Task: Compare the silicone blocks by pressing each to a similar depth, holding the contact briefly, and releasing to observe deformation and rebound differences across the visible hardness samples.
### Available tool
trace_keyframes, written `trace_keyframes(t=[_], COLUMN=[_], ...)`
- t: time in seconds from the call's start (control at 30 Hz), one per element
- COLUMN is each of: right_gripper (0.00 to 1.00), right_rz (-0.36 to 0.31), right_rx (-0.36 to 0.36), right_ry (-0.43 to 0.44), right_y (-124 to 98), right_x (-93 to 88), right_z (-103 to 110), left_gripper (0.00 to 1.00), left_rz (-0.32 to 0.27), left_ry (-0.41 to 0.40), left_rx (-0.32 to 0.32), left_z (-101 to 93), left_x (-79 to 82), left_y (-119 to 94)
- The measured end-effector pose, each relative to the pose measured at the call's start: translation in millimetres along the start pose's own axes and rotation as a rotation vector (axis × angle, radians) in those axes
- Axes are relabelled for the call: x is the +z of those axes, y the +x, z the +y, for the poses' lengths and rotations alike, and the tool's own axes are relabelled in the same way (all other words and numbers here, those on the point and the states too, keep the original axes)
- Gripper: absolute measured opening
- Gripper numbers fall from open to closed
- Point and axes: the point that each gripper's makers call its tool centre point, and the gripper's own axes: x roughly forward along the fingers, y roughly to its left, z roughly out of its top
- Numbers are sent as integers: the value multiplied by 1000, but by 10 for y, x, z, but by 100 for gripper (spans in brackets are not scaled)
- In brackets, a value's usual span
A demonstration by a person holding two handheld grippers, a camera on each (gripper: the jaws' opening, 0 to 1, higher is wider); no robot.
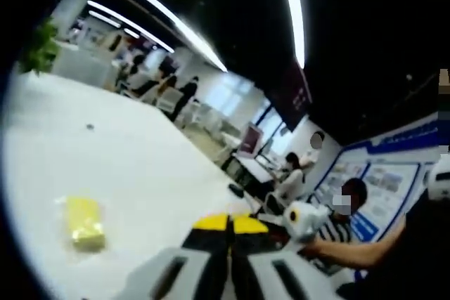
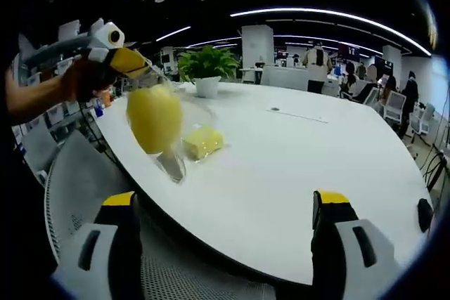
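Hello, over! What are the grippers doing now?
Left gripper shut on bagged yellow block, lifted. Right gripper open, empty. Second yellow block on white table.

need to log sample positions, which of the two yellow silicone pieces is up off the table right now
The rounder yellow piece, in a clear bag, hangs from the left gripper above the white table. The flatter yellow block lies bagged on the table beside it.
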Motion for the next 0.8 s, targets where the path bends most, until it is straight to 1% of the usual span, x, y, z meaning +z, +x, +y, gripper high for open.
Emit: trace_keyframes(t=[0.1, 0.2, 0.27, 0.37, 0.47, 0.57, 0.6, 0.67, 0.7, 0.73, 0.8], right_gripper=[96, 96, 96, 96, 96, 96, 96, 96, 96, 96, 96], right_rz=[30, 41, 42, 53, 50, 36, 41, 47, 46, 45, 50], right_rx=[-2, -11, -15, -49, -59, -86, -93, -101, -100, -99, -100], right_ry=[-1, -25, -29, -89, -88, -98, -109, -117, -106, -101, -100], right_y=[28, 35, 56, 77, 89, 101, 113, 113, 110, 110, 110], right_x=[-103, -133, -149, -196, -210, -185, -199, -214, -216, -215, -223], right_z=[8, 11, 14, -32, -62, -92, -92, -110, -116, -116, -123], left_gripper=[0, 0, 0, 0, 0, 0, 0, 0, 0, 0, 0], left_rz=[-1, -14, -13, -19, -24, -14, -10, -7, -9, -18, -33], left_ry=[-12, -29, -42, -54, -79, -45, -51, -53, -57, -66, -56], left_rx=[3, 6, -5, -1, 1, 4, 8, 21, 25, 29, 43], left_z=[32, 78, 83, 151, 217, 264, 296, 366, 387, 412, 460], left_x=[-57, -106, -156, -211, -283, -370, -401, -439, -446, -441, -419], left_y=[95, 219, 337, 506, 683, 820, 871, 935, 955, 971, 996])
